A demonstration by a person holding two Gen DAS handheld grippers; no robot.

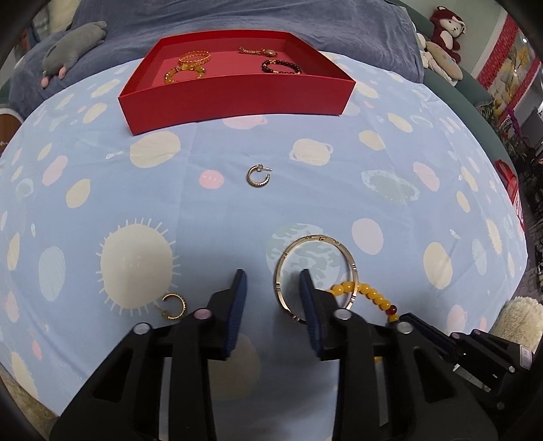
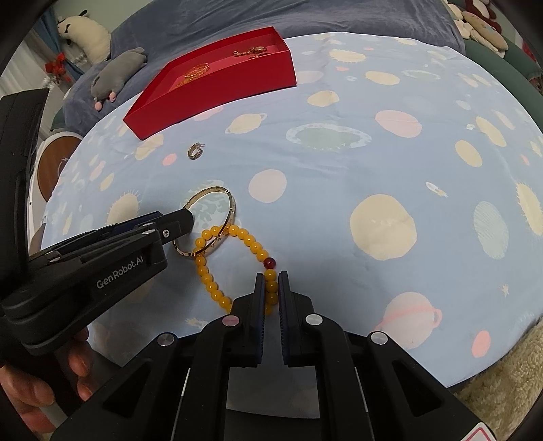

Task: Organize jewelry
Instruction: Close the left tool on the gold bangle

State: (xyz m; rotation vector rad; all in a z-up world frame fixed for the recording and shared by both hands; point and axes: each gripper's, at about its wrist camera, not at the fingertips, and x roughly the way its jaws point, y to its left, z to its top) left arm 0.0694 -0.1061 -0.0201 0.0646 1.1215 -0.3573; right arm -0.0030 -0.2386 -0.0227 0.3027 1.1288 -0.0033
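Right gripper (image 2: 271, 281) clamped on yellow bead bracelet (image 2: 217, 291). Left gripper (image 1: 273, 281) part-open, empty, right finger inside gold bangle (image 1: 317, 239).

a planet-print blue sheet (image 1: 203, 217) covers the bed; beyond it a darker blue blanket (image 1: 237, 20), plush toys (image 1: 444, 27) right of that, shaggy cream rug (image 2: 502, 390) below the sheet.

the right gripper (image 2: 271, 281) points steeply down at the yellow bead bracelet (image 2: 217, 291), its jaws closed tight on the strand just below the dark red bead. the left gripper (image 1: 273, 283) also tilts down, left of that bracelet, its jaws apart with nothing pressed between them; its right finger (image 1: 310, 298) stands inside the ring of a bangle. a hand (image 2: 30, 397) grips the left gripper's handle.
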